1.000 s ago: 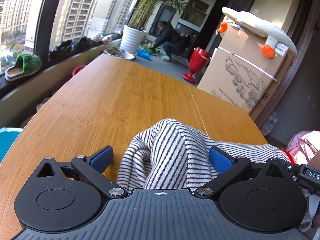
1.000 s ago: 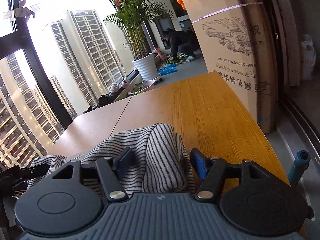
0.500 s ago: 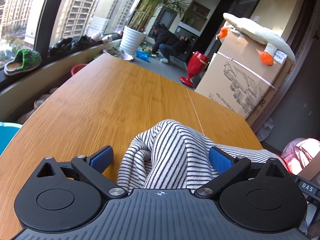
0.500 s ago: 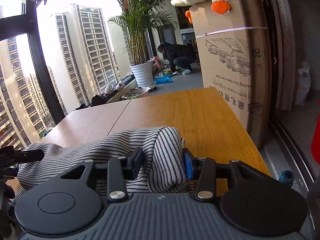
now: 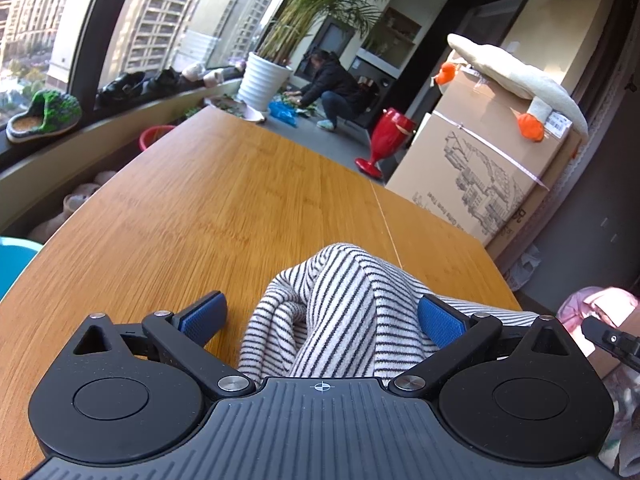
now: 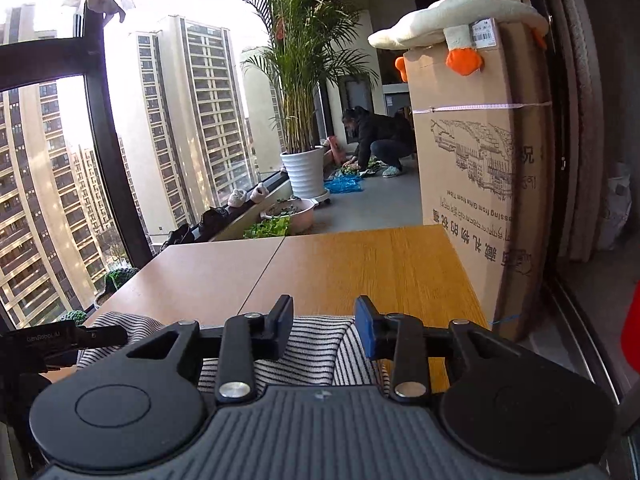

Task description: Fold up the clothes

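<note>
Little has shifted for the left claw point(image 5: 320, 314): jaws wide, striped garment point(image 5: 340, 304) bunched between them on the desk point(image 5: 208, 208), unpinched. Right view: the right claw point(image 6: 323, 326) is closing on a fold; too thin a bite could slip free.

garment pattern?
Narrow dark and white stripes on the garment; clearest in the left wrist view.

Each fisheye sits just behind its own gripper, looking forward and slightly down along the fingers, close over the wooden tabletop point(image 5: 224, 216). Both views share the printed cardboard box point(image 6: 476, 152) and white-potted palm point(image 5: 262, 86) ahead.
</note>
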`<state>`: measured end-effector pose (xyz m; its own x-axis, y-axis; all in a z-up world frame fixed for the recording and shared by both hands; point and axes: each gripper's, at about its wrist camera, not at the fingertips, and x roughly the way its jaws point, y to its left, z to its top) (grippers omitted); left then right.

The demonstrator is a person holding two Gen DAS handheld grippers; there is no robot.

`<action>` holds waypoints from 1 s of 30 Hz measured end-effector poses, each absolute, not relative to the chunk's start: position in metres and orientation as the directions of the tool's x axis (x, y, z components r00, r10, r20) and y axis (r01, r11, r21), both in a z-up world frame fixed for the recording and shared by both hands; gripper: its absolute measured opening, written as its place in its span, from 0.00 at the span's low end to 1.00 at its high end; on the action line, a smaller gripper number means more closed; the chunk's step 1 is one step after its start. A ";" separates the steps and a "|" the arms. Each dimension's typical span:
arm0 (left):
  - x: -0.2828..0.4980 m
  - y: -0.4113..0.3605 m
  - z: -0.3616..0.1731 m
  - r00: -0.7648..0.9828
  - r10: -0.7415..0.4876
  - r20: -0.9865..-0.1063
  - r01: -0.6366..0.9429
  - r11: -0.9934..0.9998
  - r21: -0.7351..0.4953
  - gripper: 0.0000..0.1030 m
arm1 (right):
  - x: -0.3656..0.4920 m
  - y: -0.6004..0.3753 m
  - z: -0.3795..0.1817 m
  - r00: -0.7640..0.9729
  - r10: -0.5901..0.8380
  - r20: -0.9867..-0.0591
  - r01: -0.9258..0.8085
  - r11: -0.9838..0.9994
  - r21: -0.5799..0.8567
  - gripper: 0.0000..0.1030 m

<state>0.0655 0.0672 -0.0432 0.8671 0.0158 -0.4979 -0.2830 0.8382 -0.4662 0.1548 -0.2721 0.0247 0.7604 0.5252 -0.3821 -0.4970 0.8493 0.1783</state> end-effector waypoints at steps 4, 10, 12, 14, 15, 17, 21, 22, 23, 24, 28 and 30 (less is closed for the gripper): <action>0.062 0.070 -0.044 0.874 0.008 -0.486 -0.279 0.827 -0.487 1.00 | 0.166 -0.249 0.007 0.698 0.538 -0.473 -0.509 0.837 0.200 0.32; 0.059 0.074 -0.046 0.884 -0.002 -0.467 -0.274 0.808 -0.522 1.00 | 0.165 -0.242 -0.028 0.697 0.504 -0.511 -0.497 0.852 0.162 0.33; 0.058 0.076 -0.047 0.887 -0.005 -0.461 -0.272 0.801 -0.533 1.00 | 0.161 -0.237 -0.028 0.709 0.487 -0.511 -0.498 0.858 0.127 0.34; 0.057 0.077 -0.047 0.890 -0.009 -0.456 -0.270 0.795 -0.543 1.00 | 0.160 -0.237 -0.028 0.709 0.488 -0.510 -0.497 0.858 0.129 0.34; 0.057 0.077 -0.047 0.890 -0.009 -0.455 -0.270 0.794 -0.545 1.00 | 0.160 -0.238 -0.028 0.708 0.489 -0.509 -0.497 0.857 0.133 0.34; 0.057 0.077 -0.047 0.890 -0.008 -0.455 -0.271 0.794 -0.544 1.00 | 0.160 -0.238 -0.028 0.708 0.489 -0.509 -0.498 0.857 0.131 0.34; 0.057 0.077 -0.047 0.891 -0.006 -0.454 -0.273 0.792 -0.546 1.00 | 0.158 -0.234 -0.026 0.710 0.480 -0.516 -0.508 0.856 0.097 0.36; 0.056 0.077 -0.047 0.892 -0.007 -0.452 -0.272 0.790 -0.549 1.00 | 0.158 -0.233 -0.026 0.709 0.476 -0.520 -0.512 0.855 0.083 0.37; 0.056 0.077 -0.047 0.893 -0.008 -0.450 -0.272 0.788 -0.553 1.00 | 0.158 -0.230 -0.024 0.708 0.468 -0.529 -0.521 0.852 0.056 0.37; 0.056 0.078 -0.047 0.894 -0.010 -0.448 -0.271 0.785 -0.557 1.00 | 0.158 -0.225 -0.022 0.707 0.457 -0.540 -0.534 0.845 0.017 0.37; 0.055 0.079 -0.048 0.896 -0.014 -0.443 -0.268 0.779 -0.567 1.00 | 0.157 -0.213 -0.004 0.689 0.457 -0.563 -0.573 0.819 -0.037 0.38; 0.056 0.079 -0.047 0.896 -0.013 -0.443 -0.268 0.779 -0.566 1.00 | 0.155 -0.211 0.010 0.665 0.522 -0.535 -0.606 0.795 0.023 0.41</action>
